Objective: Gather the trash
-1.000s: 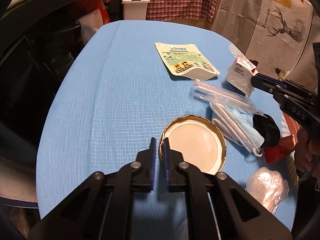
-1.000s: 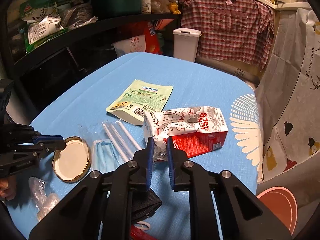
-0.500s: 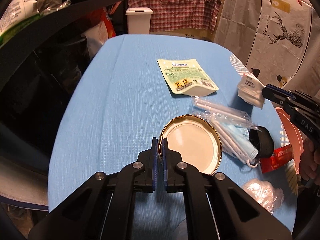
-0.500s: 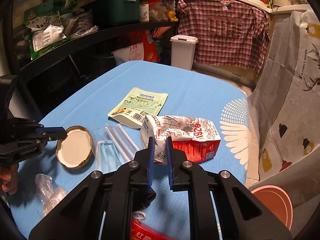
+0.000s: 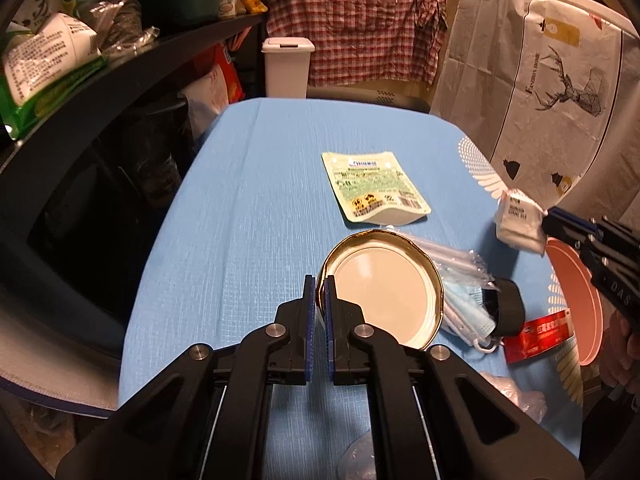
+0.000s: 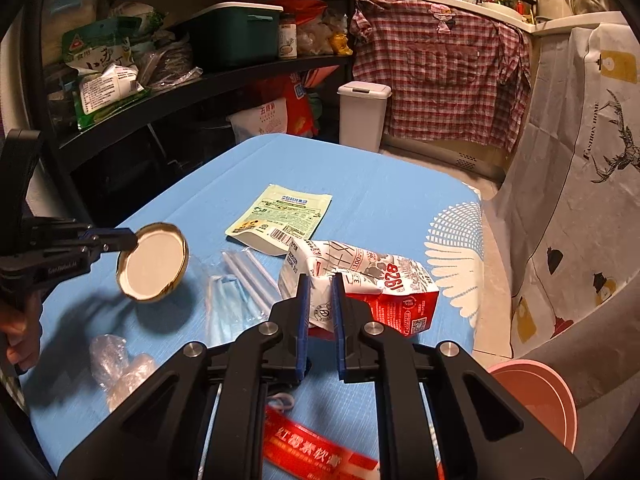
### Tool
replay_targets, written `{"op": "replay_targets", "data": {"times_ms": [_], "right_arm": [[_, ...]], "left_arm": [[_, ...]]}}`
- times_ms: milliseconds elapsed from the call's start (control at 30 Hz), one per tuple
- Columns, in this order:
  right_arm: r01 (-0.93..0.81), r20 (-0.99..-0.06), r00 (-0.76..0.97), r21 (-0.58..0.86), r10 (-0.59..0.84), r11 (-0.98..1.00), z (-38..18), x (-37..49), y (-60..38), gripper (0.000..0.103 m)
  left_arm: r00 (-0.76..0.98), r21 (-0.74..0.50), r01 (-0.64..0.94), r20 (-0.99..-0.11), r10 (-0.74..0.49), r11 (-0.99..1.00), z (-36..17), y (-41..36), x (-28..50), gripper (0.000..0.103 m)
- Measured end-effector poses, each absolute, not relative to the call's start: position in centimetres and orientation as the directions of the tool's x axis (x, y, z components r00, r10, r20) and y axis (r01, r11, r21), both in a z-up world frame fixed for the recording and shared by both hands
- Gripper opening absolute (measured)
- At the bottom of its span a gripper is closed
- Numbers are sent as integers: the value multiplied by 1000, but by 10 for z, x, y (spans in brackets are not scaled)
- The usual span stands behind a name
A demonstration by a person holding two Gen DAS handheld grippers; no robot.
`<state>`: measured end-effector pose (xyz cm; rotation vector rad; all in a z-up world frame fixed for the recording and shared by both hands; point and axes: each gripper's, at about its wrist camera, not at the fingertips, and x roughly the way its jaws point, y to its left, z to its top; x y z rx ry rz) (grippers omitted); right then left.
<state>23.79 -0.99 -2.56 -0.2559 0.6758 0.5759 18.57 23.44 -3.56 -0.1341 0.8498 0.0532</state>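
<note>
Above the blue desk (image 6: 384, 184): left gripper (image 5: 319, 292) pinches gold-rimmed round metal lid (image 5: 384, 292) by its edge; right gripper (image 6: 319, 300) clamps crumpled red-white carton (image 6: 384, 292).

The left gripper (image 5: 319, 300) pinches the gold lid's (image 5: 380, 288) rim — the lid hangs above the blue table (image 5: 248, 208).
</note>
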Motion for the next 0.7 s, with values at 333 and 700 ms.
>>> {"op": "replay_targets", "data": {"times_ms": [333,700], "right_arm": [[-571,-628,657,-53,417,819,-9,218,-16,10],[-567,-589,675,-29,444,823,21,194,-37,0]], "left_arm": [[690,-123,-115,-724,-10,986,-17,238,177,4],[713,-136,-114,-701,-14,984,-1,231,170,4]]}}
